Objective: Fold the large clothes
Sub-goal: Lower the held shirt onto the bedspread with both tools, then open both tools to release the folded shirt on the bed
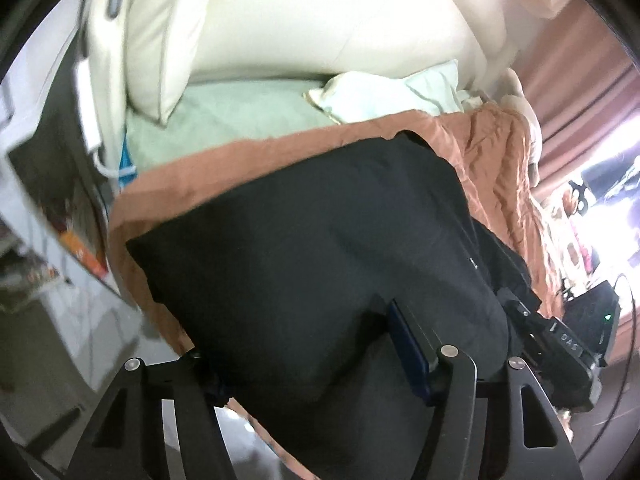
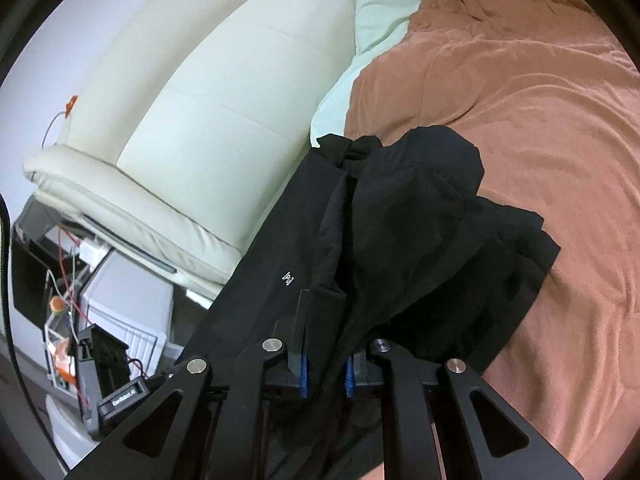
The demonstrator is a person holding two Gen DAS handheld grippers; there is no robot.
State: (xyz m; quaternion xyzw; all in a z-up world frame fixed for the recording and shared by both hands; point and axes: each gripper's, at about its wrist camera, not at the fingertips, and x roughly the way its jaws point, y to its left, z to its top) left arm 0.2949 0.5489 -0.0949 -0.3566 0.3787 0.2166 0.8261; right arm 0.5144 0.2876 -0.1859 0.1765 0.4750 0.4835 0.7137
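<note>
A large black garment (image 1: 312, 220) lies bunched on a rust-orange blanket (image 1: 492, 152) on a bed. In the left wrist view my left gripper (image 1: 296, 332) stands wide, and a thick fold of the garment fills the gap. Its right finger (image 1: 408, 336) with the blue pad shows; cloth hides the left one. The right gripper's body (image 1: 560, 344) sits at the garment's right edge. In the right wrist view my right gripper (image 2: 326, 344) is shut on a fold of the black garment (image 2: 400, 232), which drapes over its fingers onto the blanket (image 2: 540, 100).
A cream padded headboard (image 2: 208, 112) stands behind the bed, with a pale green pillow (image 1: 384, 92) and sheet (image 1: 240, 112) below it. A white bedside cabinet (image 2: 128, 300) with red cables is at the left. Pink curtains (image 1: 580, 72) hang at the right.
</note>
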